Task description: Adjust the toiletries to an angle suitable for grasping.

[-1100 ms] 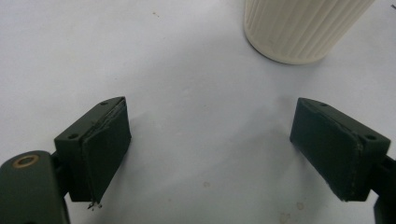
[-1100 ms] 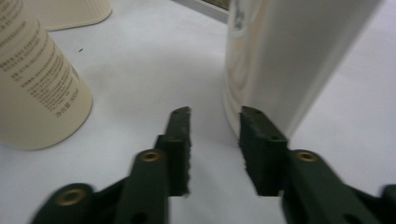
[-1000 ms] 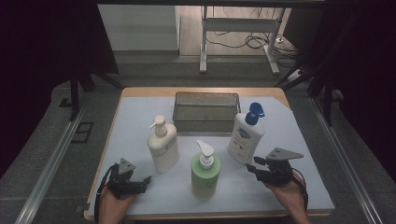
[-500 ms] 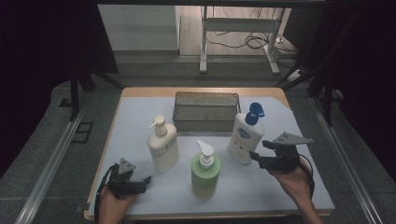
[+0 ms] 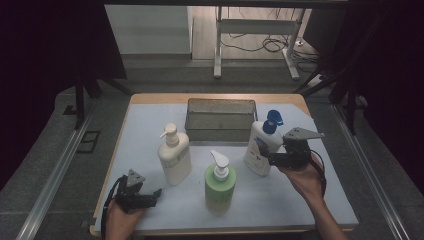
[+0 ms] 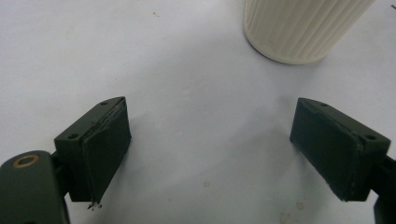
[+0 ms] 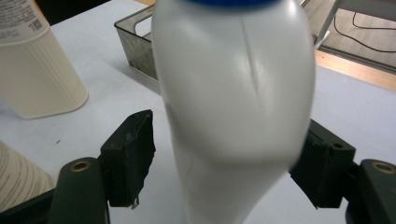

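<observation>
On the pale tabletop (image 5: 150, 130), the white bottle with a blue cap (image 5: 262, 145) stands at the right, just in front of the dark mesh basket (image 5: 221, 119). The right claw (image 5: 266, 158), held level from the right, has its jaws released on either side of the bottle's lower body, a gap showing at the left jaw. The left claw (image 5: 156, 195) rests released near the front edge, with the cream pump bottle (image 5: 174, 155) and green pump bottle (image 5: 219, 182) between the two.

The white bottle (image 7: 233, 107) looked like smooth, glossy plastic. The cream bottle (image 7: 37, 70) was ribbed, matt plastic. The claw pads (image 6: 105, 149) were dull and scuffed, and the desk (image 6: 196, 93) surface was matt and speckled.
</observation>
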Demonstrator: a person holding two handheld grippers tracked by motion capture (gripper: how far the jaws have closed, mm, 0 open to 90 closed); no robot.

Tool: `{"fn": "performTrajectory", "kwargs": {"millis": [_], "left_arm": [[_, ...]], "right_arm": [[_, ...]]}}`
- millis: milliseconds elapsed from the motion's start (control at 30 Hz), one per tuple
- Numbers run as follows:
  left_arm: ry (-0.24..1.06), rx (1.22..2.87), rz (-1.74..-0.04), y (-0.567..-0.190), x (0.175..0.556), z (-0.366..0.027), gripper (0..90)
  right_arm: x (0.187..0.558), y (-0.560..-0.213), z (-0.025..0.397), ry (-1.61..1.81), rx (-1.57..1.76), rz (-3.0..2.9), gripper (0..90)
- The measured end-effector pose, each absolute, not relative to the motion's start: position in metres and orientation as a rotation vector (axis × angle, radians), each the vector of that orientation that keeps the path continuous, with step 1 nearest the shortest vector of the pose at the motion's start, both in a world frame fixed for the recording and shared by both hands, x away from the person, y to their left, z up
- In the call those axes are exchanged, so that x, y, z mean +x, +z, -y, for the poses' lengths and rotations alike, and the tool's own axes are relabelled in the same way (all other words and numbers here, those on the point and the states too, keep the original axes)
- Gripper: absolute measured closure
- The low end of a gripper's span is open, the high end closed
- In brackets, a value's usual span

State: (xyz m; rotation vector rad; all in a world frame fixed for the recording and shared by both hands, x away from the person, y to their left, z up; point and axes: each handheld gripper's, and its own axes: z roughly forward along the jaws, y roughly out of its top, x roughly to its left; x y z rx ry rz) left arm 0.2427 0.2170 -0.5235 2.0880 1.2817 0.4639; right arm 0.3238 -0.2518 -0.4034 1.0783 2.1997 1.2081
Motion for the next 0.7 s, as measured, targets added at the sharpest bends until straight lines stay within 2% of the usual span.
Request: {"fn": "performTrajectory", "kwargs": {"millis": [400,700], "left_arm": [[0.464,2.09,-1.278,-0.523,0.243,-0.217,12.2],[0.464,2.09,-1.279,-0.524,0.243,-0.217,12.2]], "right_arm": [[0.336,-0.401,0.242,1.209,1.075,-2.185,28.3],[0.341,-0.401,0.236,1.197,1.046,-2.191,33.4]]}}
